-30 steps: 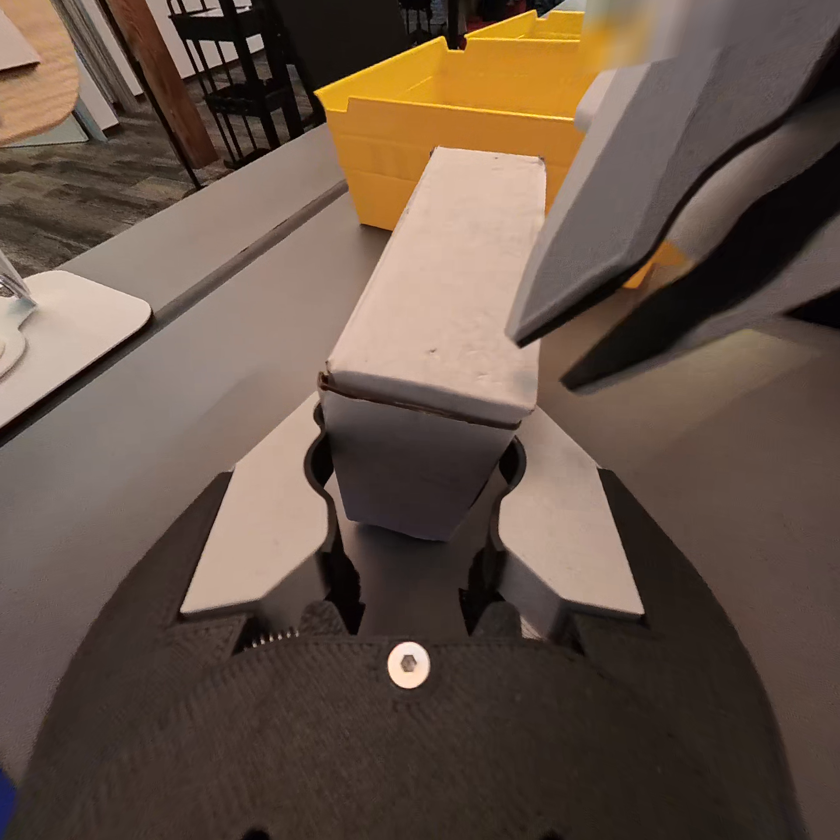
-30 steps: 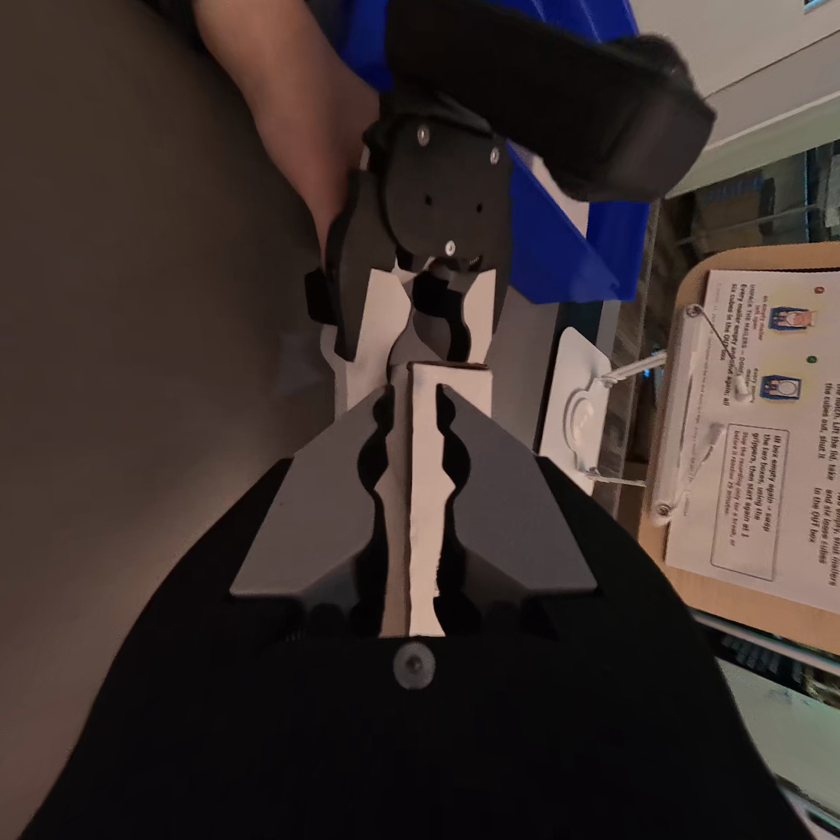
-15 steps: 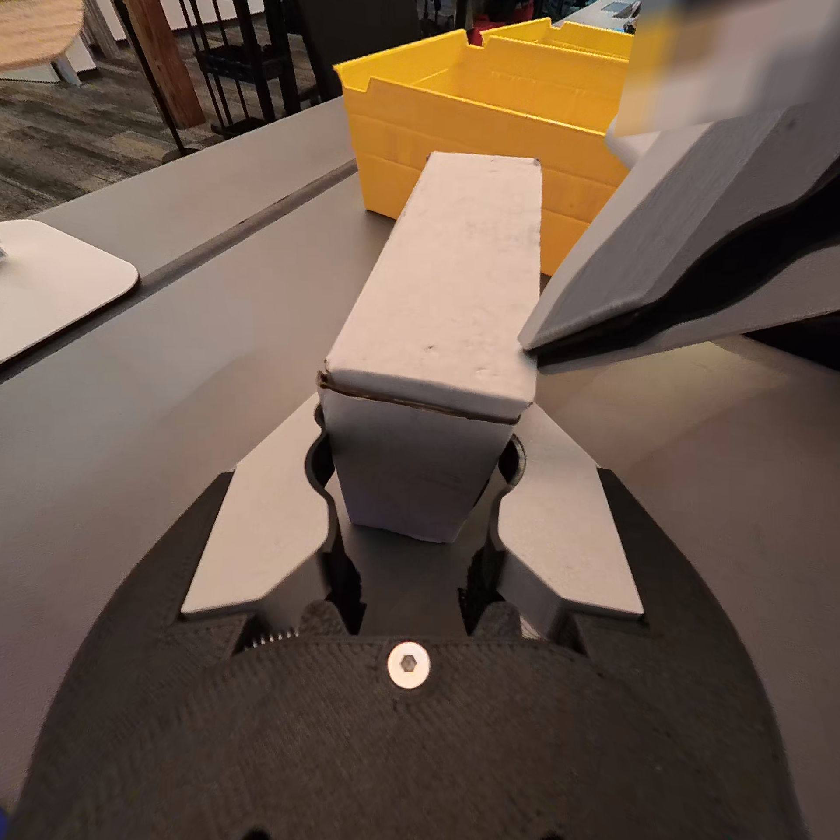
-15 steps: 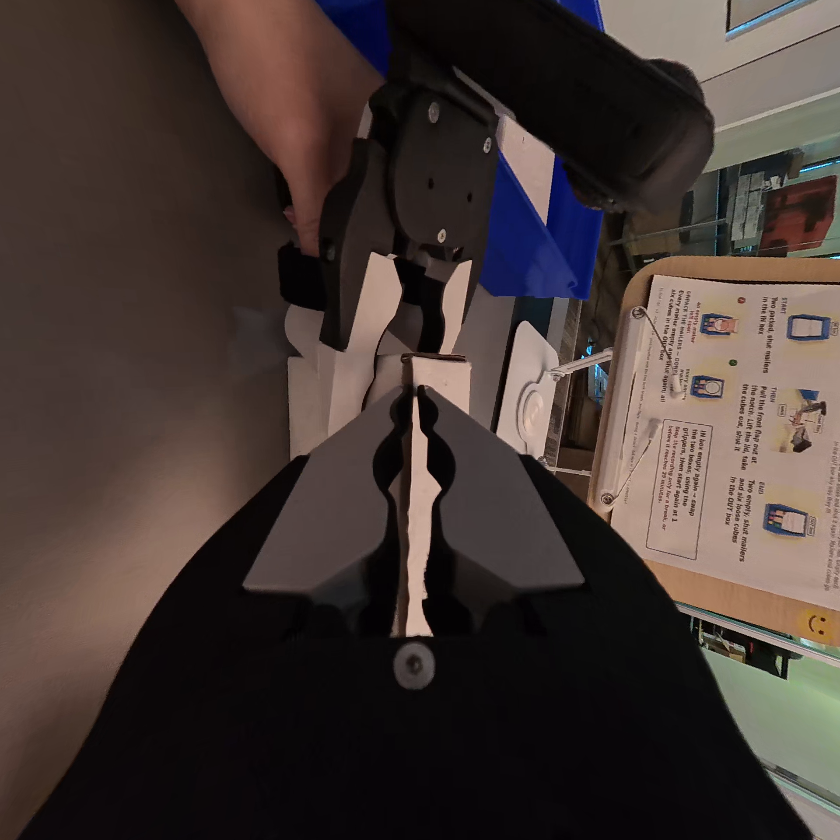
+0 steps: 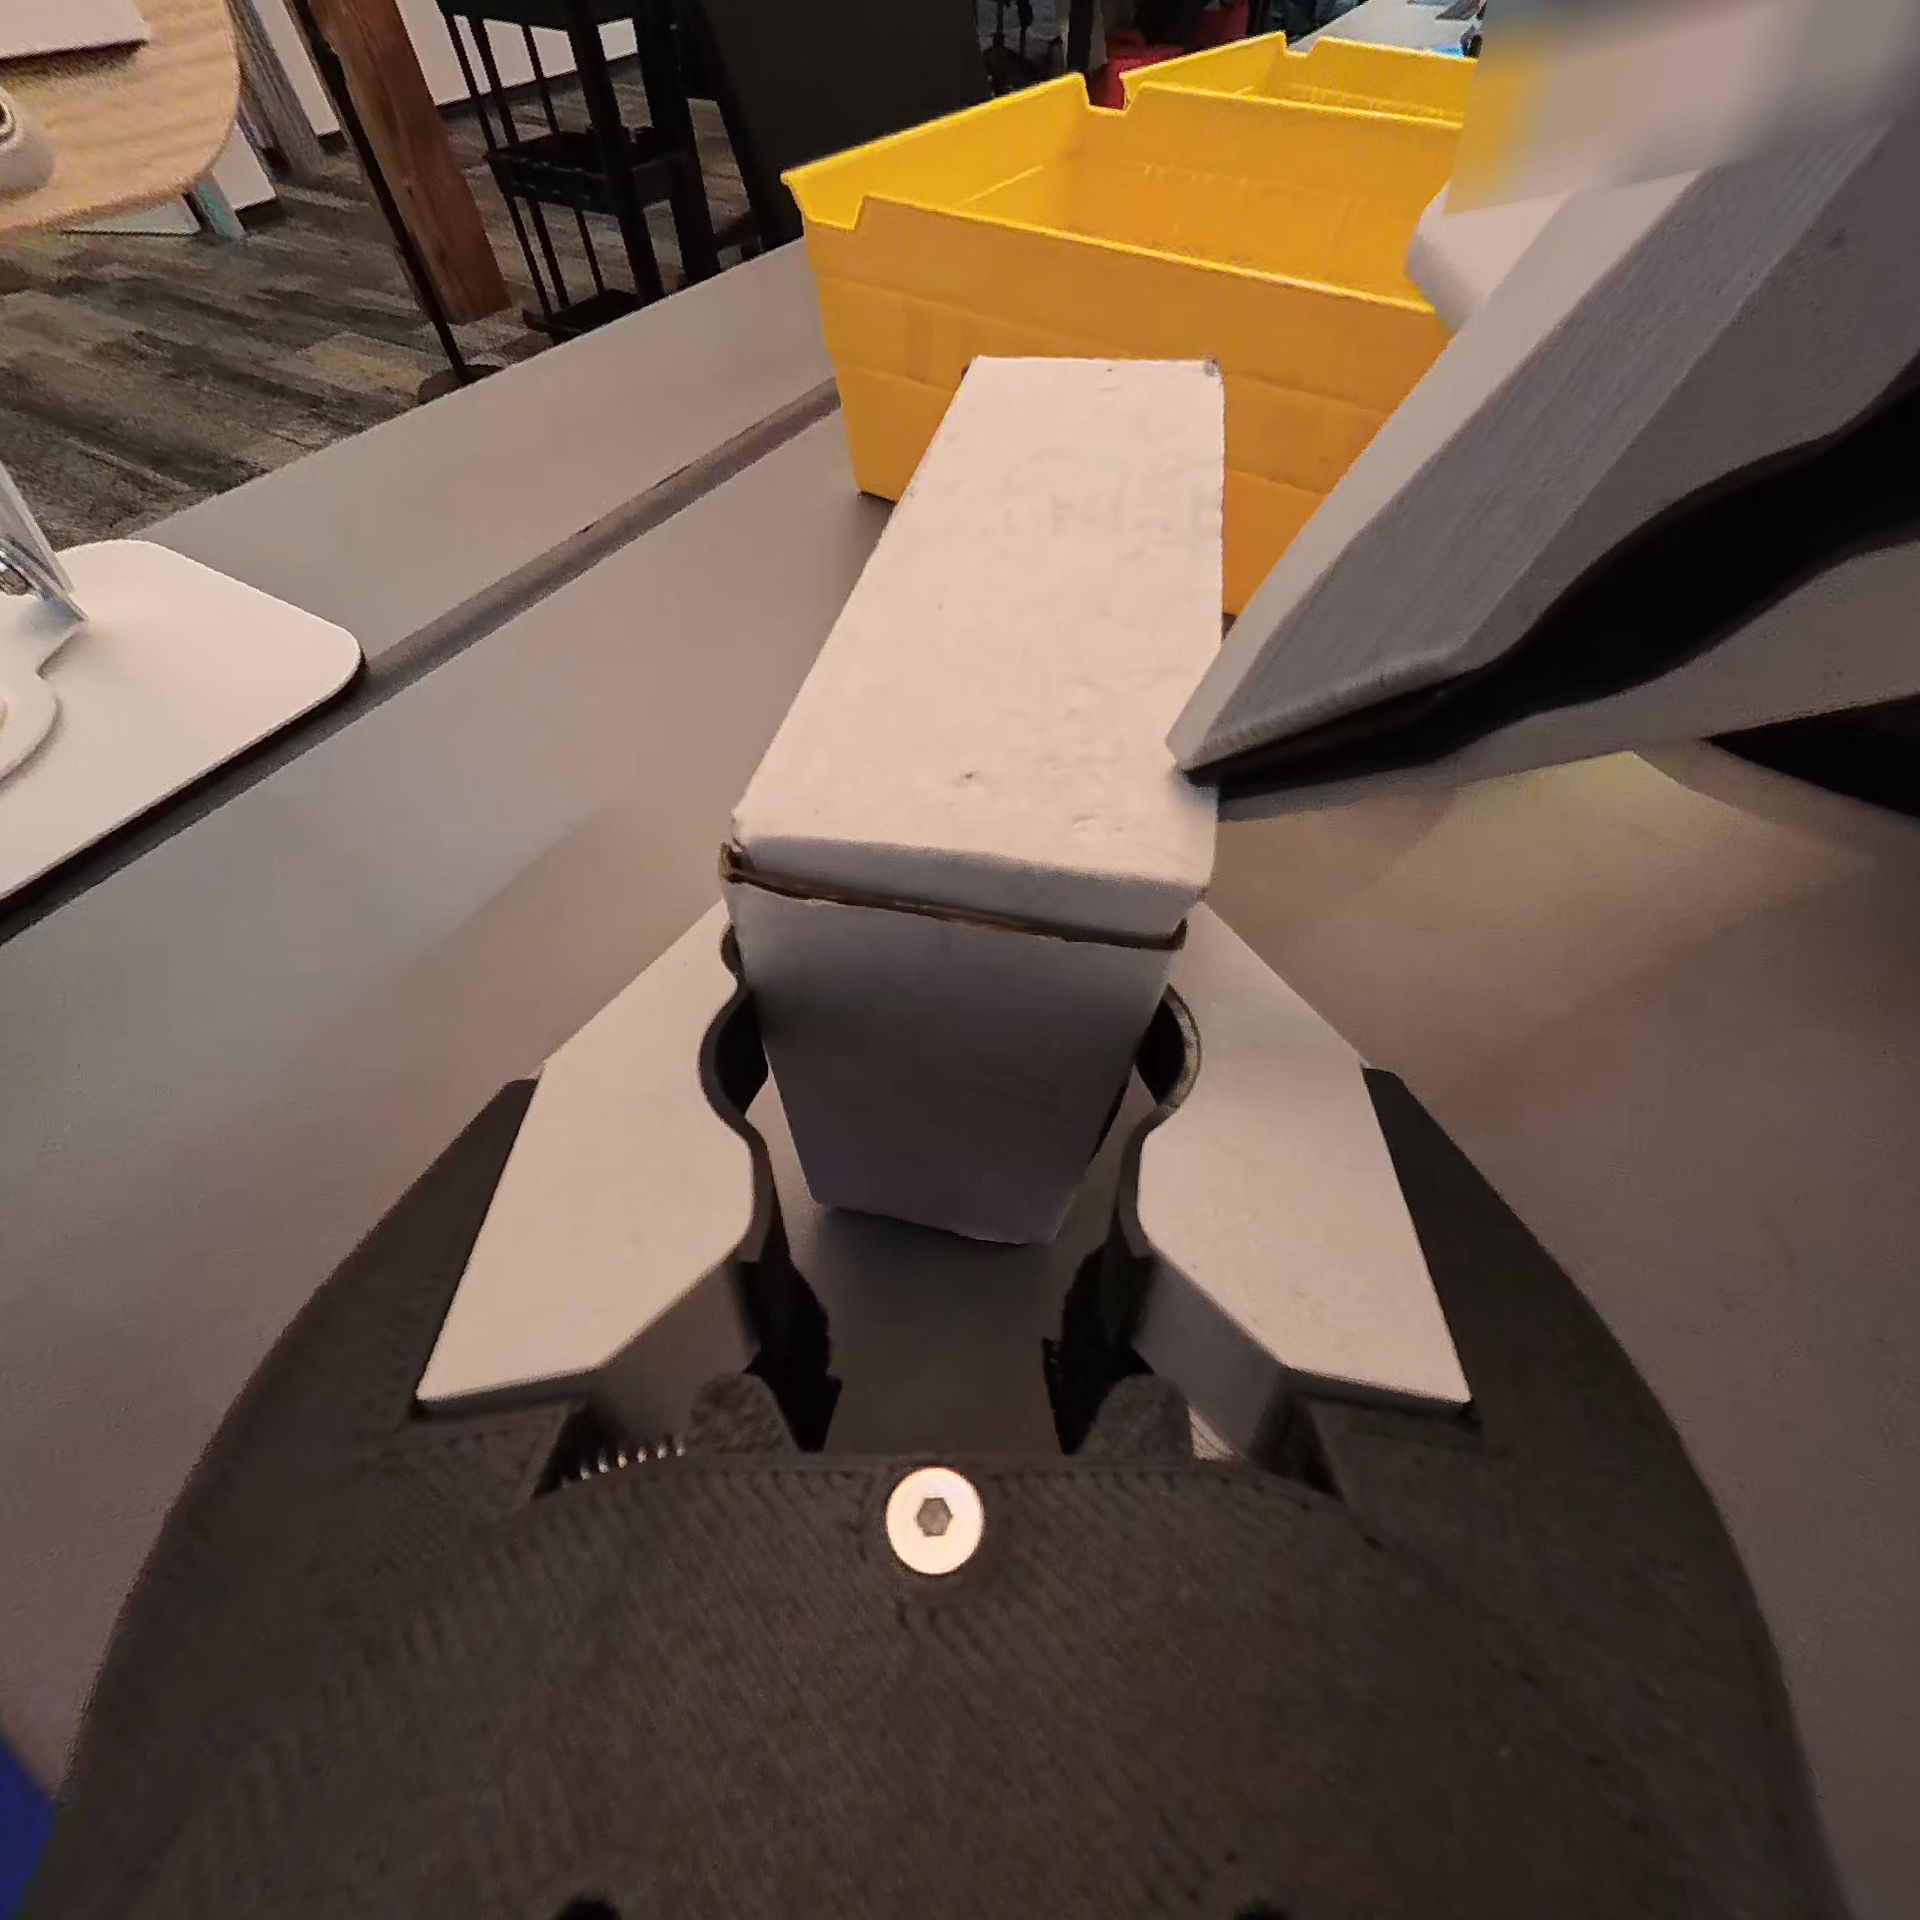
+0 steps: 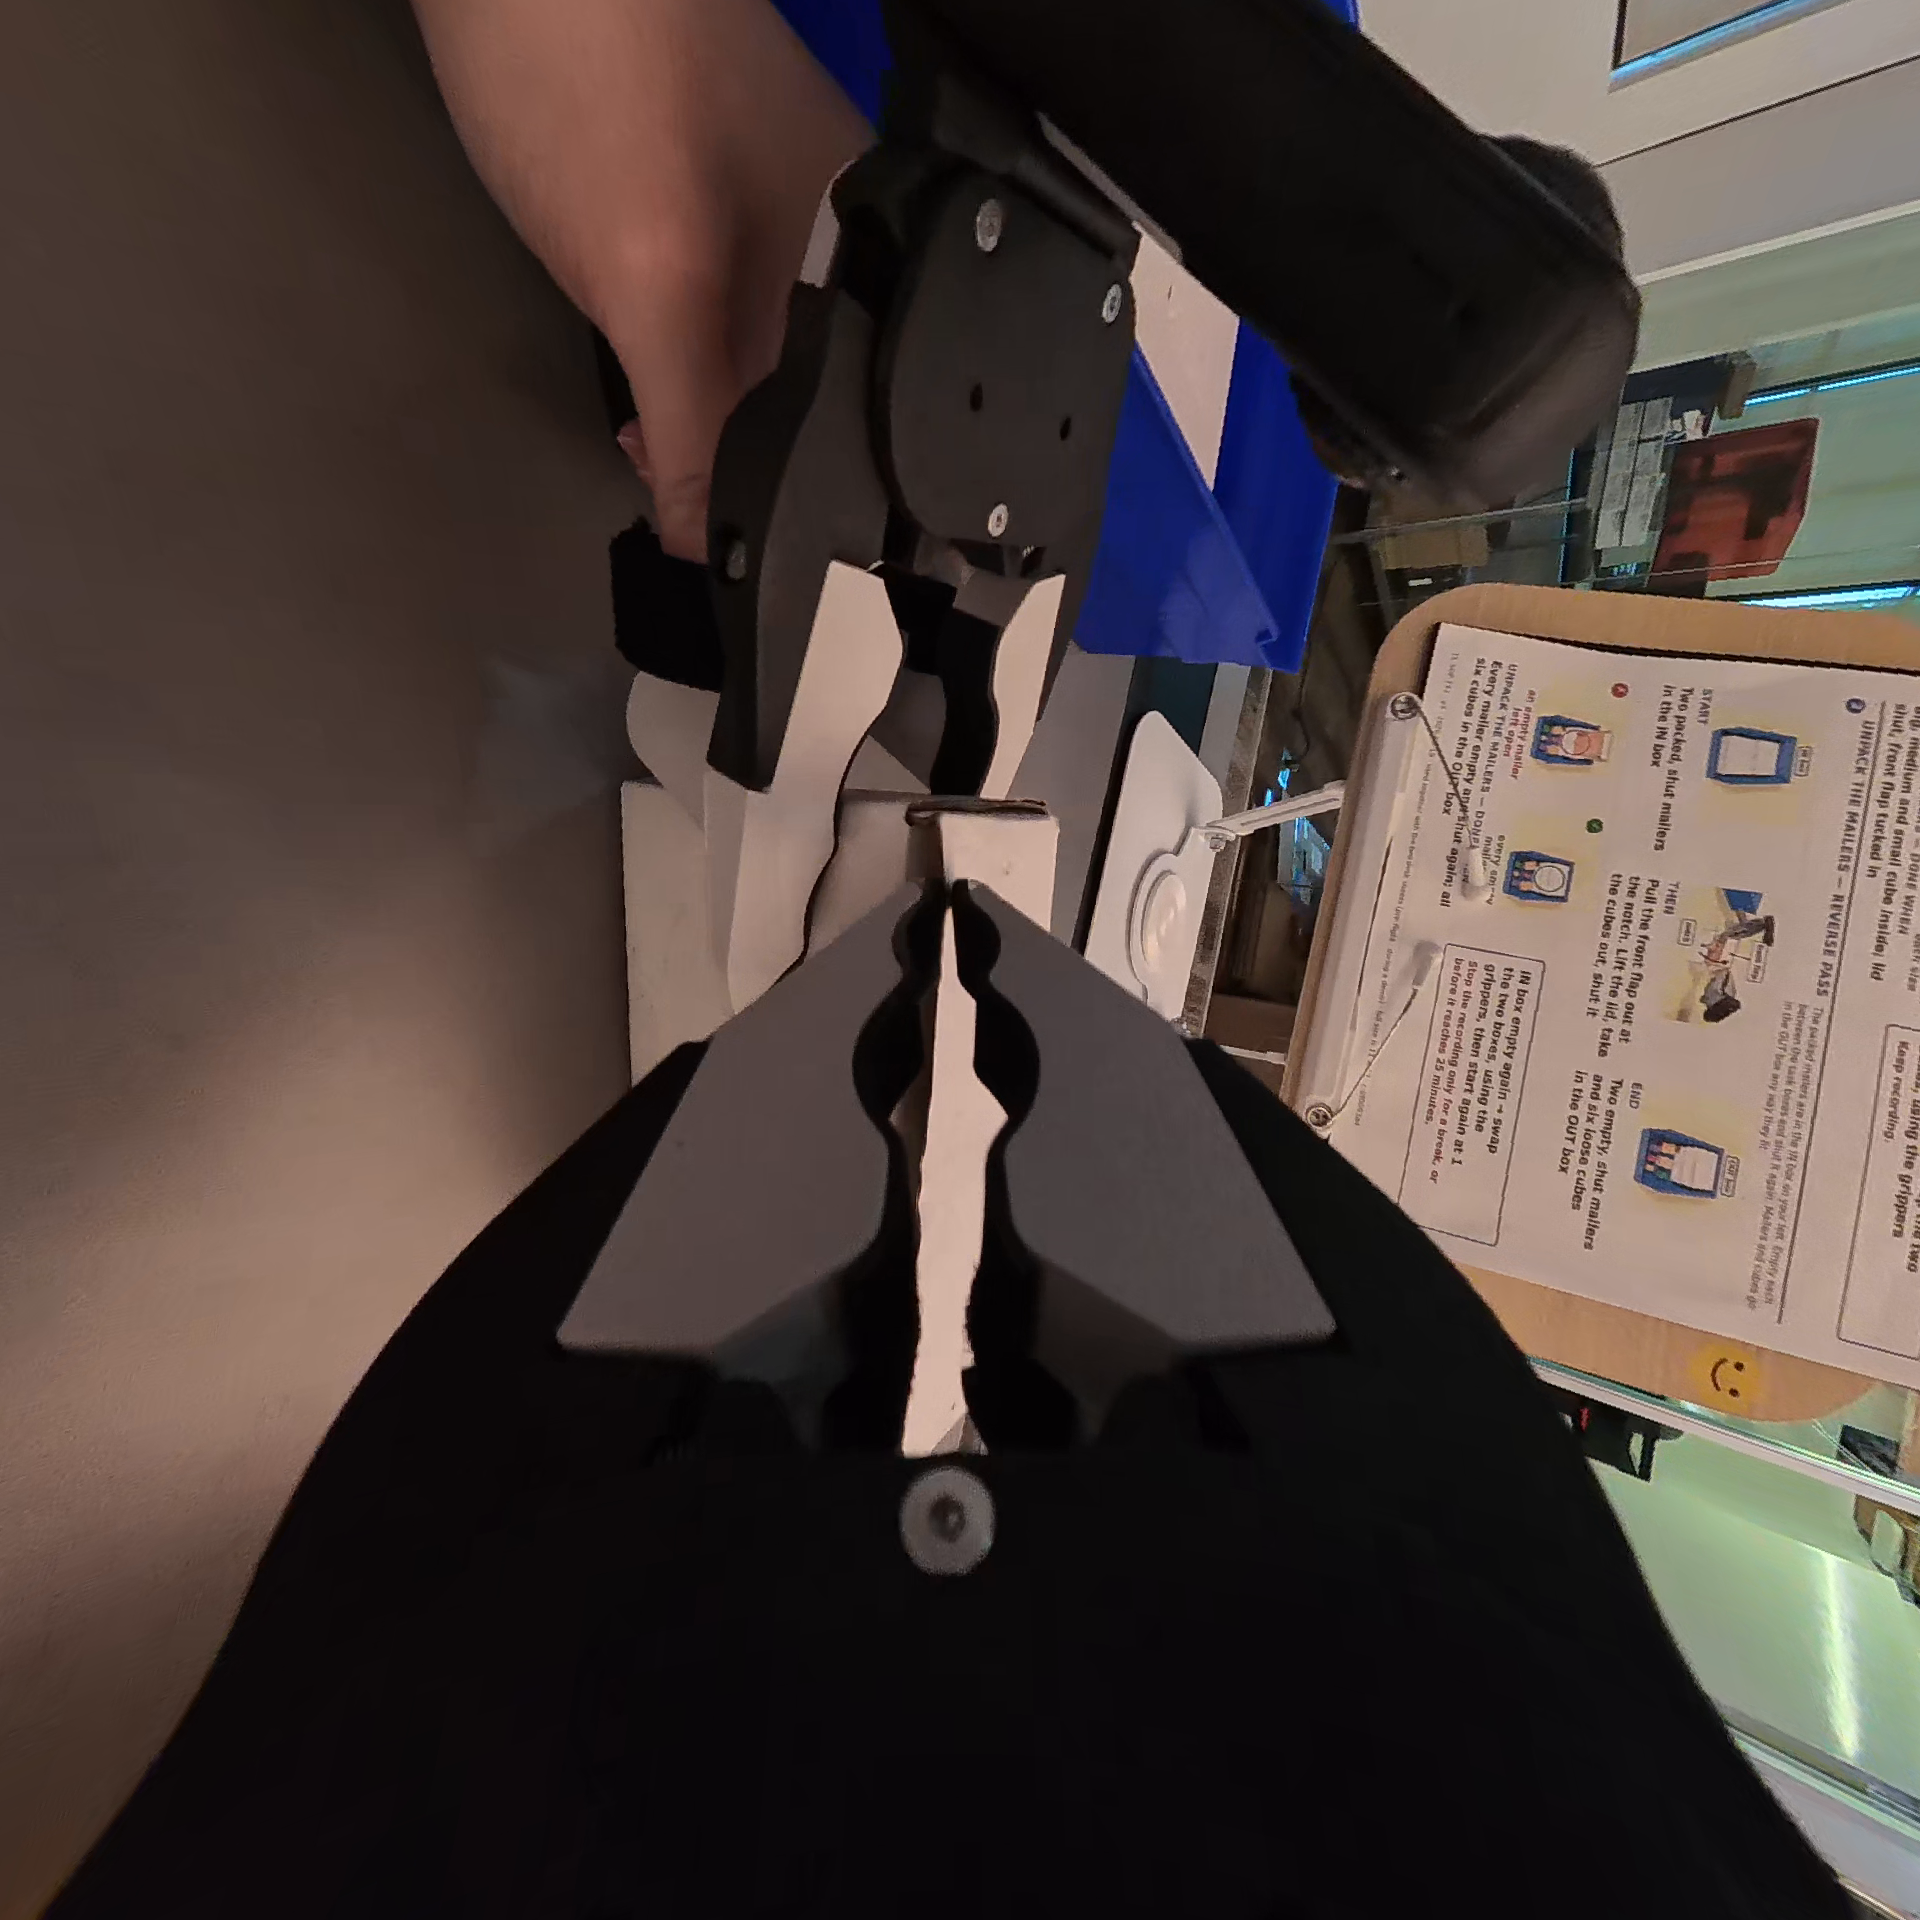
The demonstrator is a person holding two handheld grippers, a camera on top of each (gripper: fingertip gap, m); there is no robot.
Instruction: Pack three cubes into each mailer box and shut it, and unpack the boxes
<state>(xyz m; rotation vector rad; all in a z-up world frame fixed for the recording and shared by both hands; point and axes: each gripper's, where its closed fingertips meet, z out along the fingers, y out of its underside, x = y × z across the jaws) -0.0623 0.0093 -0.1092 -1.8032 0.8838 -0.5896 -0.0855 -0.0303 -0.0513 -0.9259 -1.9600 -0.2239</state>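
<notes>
Here the left gripper [image 5: 951, 1049] sits closest in its own view, its two grey fingers [image 5: 623, 1195] set apart to the width of a white box [image 5: 997, 727] and pressed against the box's near end, one on each side. The box is closed, with a dark seam running under the lid edge, and it lies lengthwise on the grey table [image 5: 364, 935], stretching away from the gripper.

At the box's right edge, just past the near corner, the right gripper [image 5: 1205, 753] comes in from the right with its tips touching the lid edge. In the right wrist view this gripper [image 6: 956, 894] has its fingers [image 6: 790, 1143] drawn almost together, with only a thin strip of white card showing in the slit between them; it appears to pinch the edge of the lid, though the contact itself is hard to make out. Beyond its tips the left gripper [image 6: 935, 769] shows from the front, held by a hand [image 6: 665, 260], with the box [image 6: 997, 862] between.

Farther off in the left view, a yellow bin [image 5: 1091, 291] stands just behind the far end of the box. A white pad [image 5: 177, 665] lies at the left. In the right view a blue bin [image 6: 1184, 520] stands behind the hand, and a printed sheet [image 6: 1662, 987] on a wooden board is at the right.
</notes>
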